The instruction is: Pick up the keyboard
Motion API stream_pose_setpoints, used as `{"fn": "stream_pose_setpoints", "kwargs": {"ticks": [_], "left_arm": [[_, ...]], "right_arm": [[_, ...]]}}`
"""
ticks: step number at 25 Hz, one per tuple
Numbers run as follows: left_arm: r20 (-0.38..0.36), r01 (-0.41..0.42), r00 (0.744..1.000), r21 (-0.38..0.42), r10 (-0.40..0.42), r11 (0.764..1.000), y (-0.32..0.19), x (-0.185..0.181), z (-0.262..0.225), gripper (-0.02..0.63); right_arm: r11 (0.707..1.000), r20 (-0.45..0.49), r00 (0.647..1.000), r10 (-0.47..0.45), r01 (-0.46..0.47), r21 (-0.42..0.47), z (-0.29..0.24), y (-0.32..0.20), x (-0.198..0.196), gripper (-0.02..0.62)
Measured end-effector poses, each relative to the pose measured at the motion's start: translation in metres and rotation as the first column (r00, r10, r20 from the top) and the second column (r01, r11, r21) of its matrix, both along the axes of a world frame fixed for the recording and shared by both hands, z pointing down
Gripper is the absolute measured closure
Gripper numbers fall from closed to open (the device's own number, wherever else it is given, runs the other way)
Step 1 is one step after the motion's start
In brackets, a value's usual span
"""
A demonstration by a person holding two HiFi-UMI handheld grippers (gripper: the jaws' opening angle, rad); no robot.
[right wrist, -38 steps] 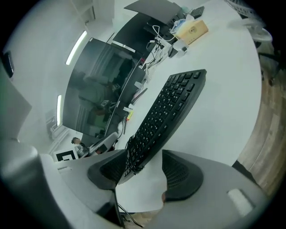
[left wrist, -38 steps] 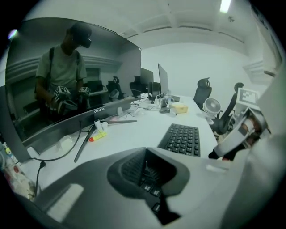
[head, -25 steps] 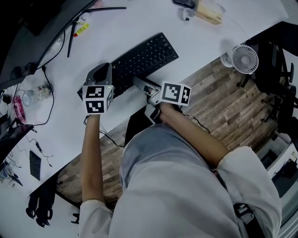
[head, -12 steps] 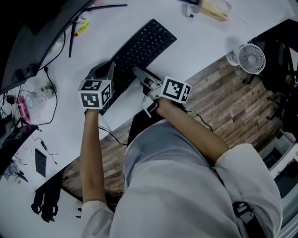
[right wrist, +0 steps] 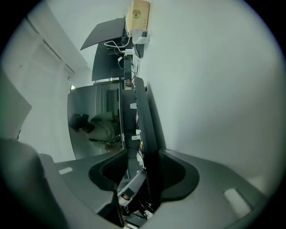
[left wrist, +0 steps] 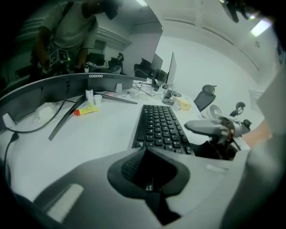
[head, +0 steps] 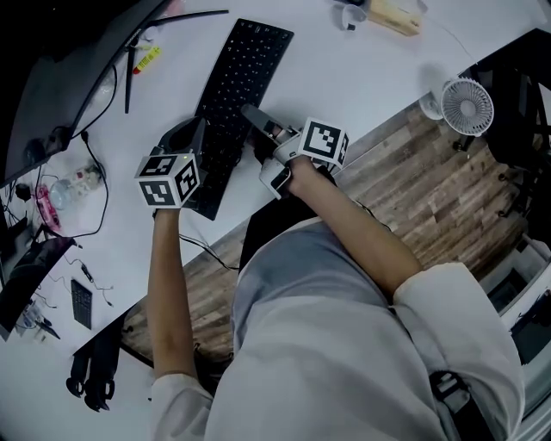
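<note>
The black keyboard [head: 237, 95] lies on the white desk [head: 344, 69], its length running away from me. My left gripper [head: 191, 142] is at its near left end. In the left gripper view the keyboard [left wrist: 161, 125] stretches ahead and its near edge vanishes into the left gripper [left wrist: 152, 181], whose jaws look shut on it. My right gripper [head: 252, 114] reaches to the keyboard's right long side. In the right gripper view the keyboard [right wrist: 145, 134] stands edge-on between the right gripper [right wrist: 143, 179] jaws, which are closing with a gap still on one side.
A curved monitor [head: 52, 77] stands at the desk's far left, with a yellow tube [head: 148, 57] and a clear bottle [head: 65, 189] near it. A wooden box [head: 392, 17] sits at the back. A small fan [head: 465, 103] stands by the desk's right edge. A cable [head: 207, 250] hangs over the front edge.
The keyboard has swung from a diagonal lie to pointing almost straight away. My right gripper moved up and left with its far part. The left gripper stayed at the near end.
</note>
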State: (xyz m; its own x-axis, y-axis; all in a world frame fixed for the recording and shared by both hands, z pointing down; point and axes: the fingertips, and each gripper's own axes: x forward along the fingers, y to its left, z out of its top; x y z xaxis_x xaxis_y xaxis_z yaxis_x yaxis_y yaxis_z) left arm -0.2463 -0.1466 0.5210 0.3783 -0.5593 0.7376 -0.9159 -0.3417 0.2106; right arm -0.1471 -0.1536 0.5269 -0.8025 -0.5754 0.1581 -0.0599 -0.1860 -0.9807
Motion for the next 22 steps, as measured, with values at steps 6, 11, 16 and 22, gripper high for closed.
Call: {"fn": "stream_pose_setpoints", "kwargs": {"ticks": [6,11,16,22], "left_arm": [[-0.016,0.030,0.999,-0.014,-0.030,0.999,-0.004,-0.005,0.000,0.606],[-0.024,0.048,0.999,-0.026,-0.048,0.999,-0.007,-0.011,0.000,0.606],[-0.070,0.083,0.994,-0.041,-0.085,0.996,-0.011,-0.017,0.000,0.606],[-0.070,0.071,0.995,-0.037,-0.073,0.997,-0.011,-0.017,-0.002,0.606]], "right_arm": [[0.996,-0.029,0.996,-0.087,0.088,0.025,0.000,-0.010,-0.010,0.387],[0.975,-0.153,0.971,-0.181,0.198,0.099,-0.003,-0.013,-0.023,0.367],[0.982,0.011,0.982,-0.188,0.189,-0.007,0.001,-0.019,-0.034,0.419],[0.961,-0.048,0.961,-0.272,0.274,0.040,-0.001,-0.015,-0.057,0.422]]}}
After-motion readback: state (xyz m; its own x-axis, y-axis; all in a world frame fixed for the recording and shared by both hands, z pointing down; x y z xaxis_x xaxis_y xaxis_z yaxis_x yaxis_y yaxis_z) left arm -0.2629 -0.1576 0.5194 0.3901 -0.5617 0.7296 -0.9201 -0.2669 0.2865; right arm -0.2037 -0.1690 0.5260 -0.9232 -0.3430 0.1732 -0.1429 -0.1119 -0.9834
